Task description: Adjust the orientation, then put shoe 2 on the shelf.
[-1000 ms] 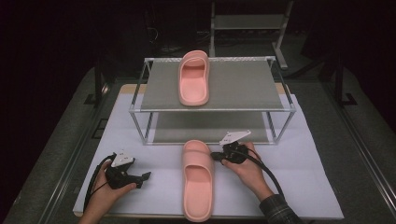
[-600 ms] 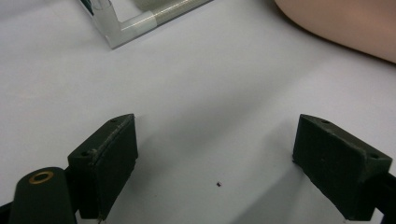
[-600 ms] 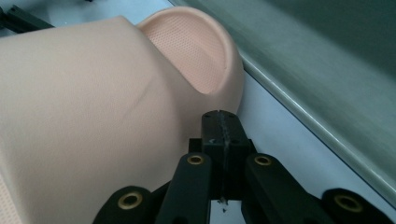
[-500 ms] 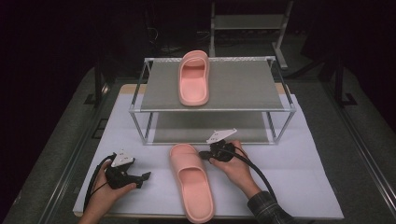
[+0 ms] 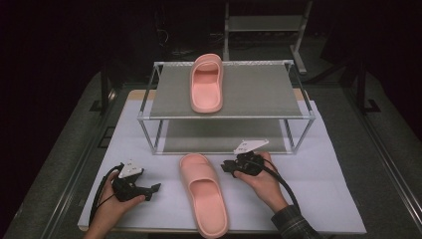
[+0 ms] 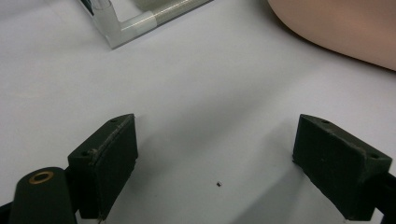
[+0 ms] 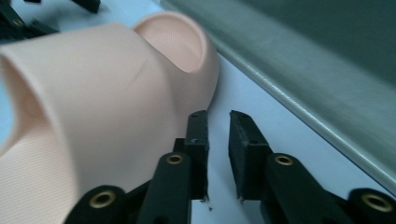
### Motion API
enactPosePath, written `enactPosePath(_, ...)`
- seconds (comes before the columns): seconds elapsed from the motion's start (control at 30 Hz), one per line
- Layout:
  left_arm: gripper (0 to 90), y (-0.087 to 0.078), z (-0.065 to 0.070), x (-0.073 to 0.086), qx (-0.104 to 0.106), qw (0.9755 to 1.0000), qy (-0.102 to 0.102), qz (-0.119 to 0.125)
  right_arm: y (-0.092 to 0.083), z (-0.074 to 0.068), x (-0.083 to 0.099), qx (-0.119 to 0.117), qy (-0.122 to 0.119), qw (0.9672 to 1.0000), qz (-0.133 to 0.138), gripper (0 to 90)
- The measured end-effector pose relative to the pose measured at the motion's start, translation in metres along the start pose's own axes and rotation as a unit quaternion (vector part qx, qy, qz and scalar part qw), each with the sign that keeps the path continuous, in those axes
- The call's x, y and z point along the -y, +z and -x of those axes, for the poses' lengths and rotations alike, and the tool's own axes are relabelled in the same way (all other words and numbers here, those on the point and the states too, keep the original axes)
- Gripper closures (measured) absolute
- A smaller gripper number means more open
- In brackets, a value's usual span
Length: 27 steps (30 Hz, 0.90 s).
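Observation:
A pink slipper (image 5: 204,194) lies on the white mat (image 5: 323,174), its toe turned toward the far left; it also shows in the left gripper view (image 6: 345,28) and the right gripper view (image 7: 93,93). Its twin, a second pink slipper (image 5: 206,82), sits on the top shelf of the metal rack (image 5: 259,89). My right gripper (image 5: 225,167) is just right of the near slipper's toe. Its jaws (image 7: 218,116) have just been opening and stand a narrow gap apart with nothing between them. My left gripper (image 5: 155,189) rests left of the slipper, wide open (image 6: 215,140) over bare mat.
The rack's front rail (image 7: 303,70) runs close beyond my right gripper, and its corner leg (image 6: 121,28) stands ahead of my left gripper. Bare mat lies to the right of the right hand. Dark table rails (image 5: 383,149) border the mat on both sides.
The near slipper's toe has swung to the left and the slipper now lies tilted. My right gripper moved left with it, then drew slightly back and parted its jaws. The left gripper stayed put.

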<state>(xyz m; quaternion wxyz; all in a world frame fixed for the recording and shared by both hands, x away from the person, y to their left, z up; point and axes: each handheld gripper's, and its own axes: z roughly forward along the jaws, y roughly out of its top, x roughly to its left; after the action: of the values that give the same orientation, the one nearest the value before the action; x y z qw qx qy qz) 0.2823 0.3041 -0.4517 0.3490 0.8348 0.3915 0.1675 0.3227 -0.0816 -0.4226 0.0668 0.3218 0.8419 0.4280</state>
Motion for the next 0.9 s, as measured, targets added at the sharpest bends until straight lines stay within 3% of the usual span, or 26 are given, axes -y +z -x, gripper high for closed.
enactPosePath(0.23,12.9,0.000,0.000,0.000,0.000,1.0000,0.000,0.000,-0.032,-0.008,0.014,-0.006,0.008,0.9996,0.025,68.1)
enactPosePath(0.53,12.9,0.000,0.000,0.000,-0.001,1.0000,0.000,0.002,-0.049,-0.025,0.025,-0.025,0.006,0.9989,0.040,67.2)
enactPosePath(0.67,13.0,0.000,0.000,0.000,0.000,1.0000,0.000,0.000,-0.044,-0.033,0.025,-0.037,-0.001,0.9986,0.037,67.2)
enactPosePath(0.9,12.9,0.000,0.000,0.000,0.000,1.0000,0.000,0.000,-0.020,-0.044,0.018,-0.053,-0.019,0.9981,0.025,66.7)
